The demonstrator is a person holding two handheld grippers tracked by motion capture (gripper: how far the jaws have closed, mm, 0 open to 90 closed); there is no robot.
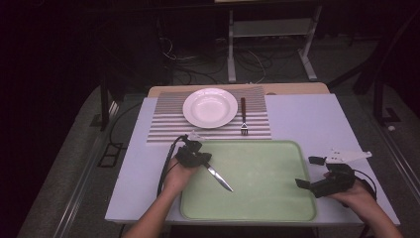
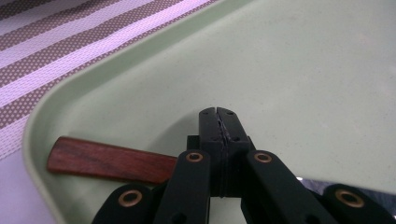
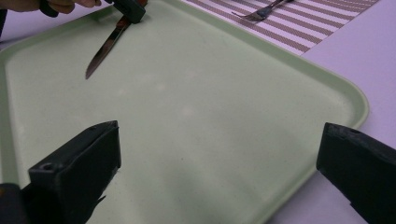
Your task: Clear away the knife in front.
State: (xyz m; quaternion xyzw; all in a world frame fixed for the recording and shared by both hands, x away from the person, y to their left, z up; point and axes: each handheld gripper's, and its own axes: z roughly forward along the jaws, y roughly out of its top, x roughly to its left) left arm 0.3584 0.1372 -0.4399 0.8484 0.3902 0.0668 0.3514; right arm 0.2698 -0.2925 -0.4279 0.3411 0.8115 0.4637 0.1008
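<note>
A knife (image 1: 220, 178) with a wooden handle (image 2: 112, 161) lies at the left end of a pale green tray (image 1: 267, 198), blade pointing toward the tray's middle. My left gripper (image 1: 203, 161) is over the join of handle and blade. Its jaws (image 2: 218, 113) are pressed together, and the knife runs crosswise beneath them, not between them. Whether they touch it I cannot tell. The right gripper view shows the same knife (image 3: 105, 49) under the left gripper (image 3: 130, 10). My right gripper (image 1: 309, 172) is wide open at the tray's right edge (image 3: 219, 135), with nothing between its fingers.
Beyond the tray lies a striped placemat (image 1: 163, 124) with a white plate (image 1: 210, 107) and, to its right, a fork (image 1: 243, 116) with a dark handle. The table is white and ends close behind the mat. Cables trail on the floor beyond.
</note>
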